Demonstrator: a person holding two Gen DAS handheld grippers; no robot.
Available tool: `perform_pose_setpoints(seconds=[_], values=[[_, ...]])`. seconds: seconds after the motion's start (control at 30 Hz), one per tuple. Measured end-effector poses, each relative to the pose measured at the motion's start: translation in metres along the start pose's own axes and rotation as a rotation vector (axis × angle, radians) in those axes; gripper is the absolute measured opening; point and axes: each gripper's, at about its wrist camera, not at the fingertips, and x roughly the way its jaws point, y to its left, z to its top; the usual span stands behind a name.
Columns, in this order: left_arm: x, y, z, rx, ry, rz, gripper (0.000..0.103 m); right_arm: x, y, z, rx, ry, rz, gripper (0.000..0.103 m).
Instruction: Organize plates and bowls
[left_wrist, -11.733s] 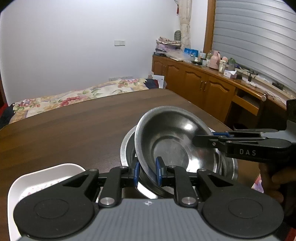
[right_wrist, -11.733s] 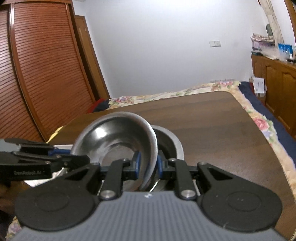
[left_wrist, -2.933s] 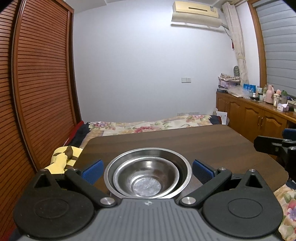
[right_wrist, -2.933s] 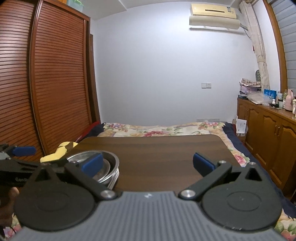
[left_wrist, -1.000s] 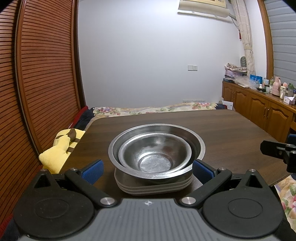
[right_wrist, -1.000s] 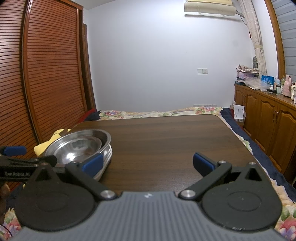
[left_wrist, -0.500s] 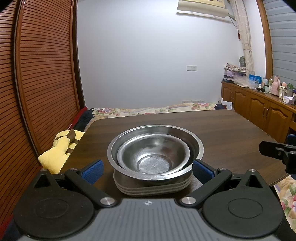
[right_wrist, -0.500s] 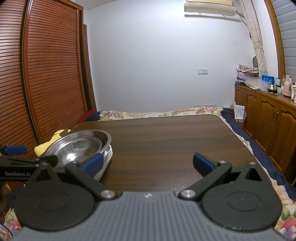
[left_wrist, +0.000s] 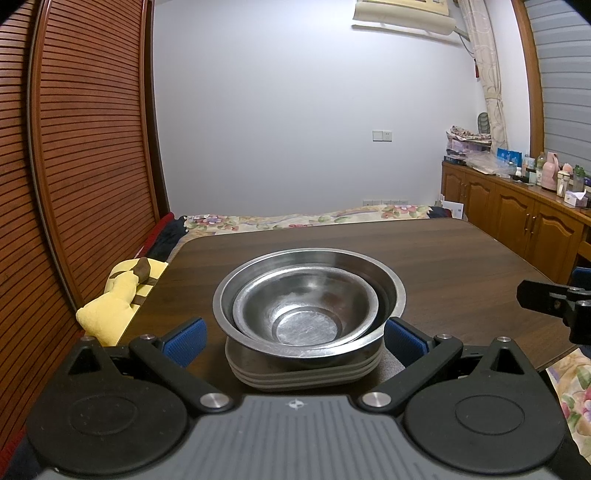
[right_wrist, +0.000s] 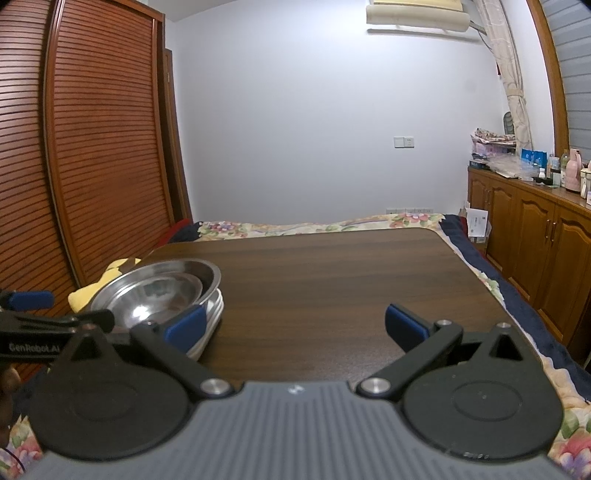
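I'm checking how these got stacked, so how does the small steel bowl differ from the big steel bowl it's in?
The small bowl is narrower than the big bowl, its rim sitting below the big one's. The small bowl nests inside and leans toward the near left wall; the big bowl rests on the stacked plates. Both are round, bare steel, upright and empty.

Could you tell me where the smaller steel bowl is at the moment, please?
The small bowl sits nested inside the big bowl, atop the stack of plates near the table's left edge, centred in the left wrist view.
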Motion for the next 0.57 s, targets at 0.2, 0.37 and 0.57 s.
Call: perform_pose_setpoints(seconds=[0.2,0.37,0.57], values=[[0.0003,-0.0018,-0.0008,0.002,0.003,-0.002,0.103,-0.0005,0.0004,-0.0006,0.001,0.002,0.001,0.103],[0.0005,-0.0020,-0.0012,0.002,0.004,-0.004,0.103,-0.0003,0.0005,-0.0011,0.003,0.002,-0.001,0.103],[0.0008,-0.0025,-0.0020,0.003,0.006,-0.005,0.103,-0.0003,0.0009,-0.0016,0.001,0.003,-0.001,0.103]])
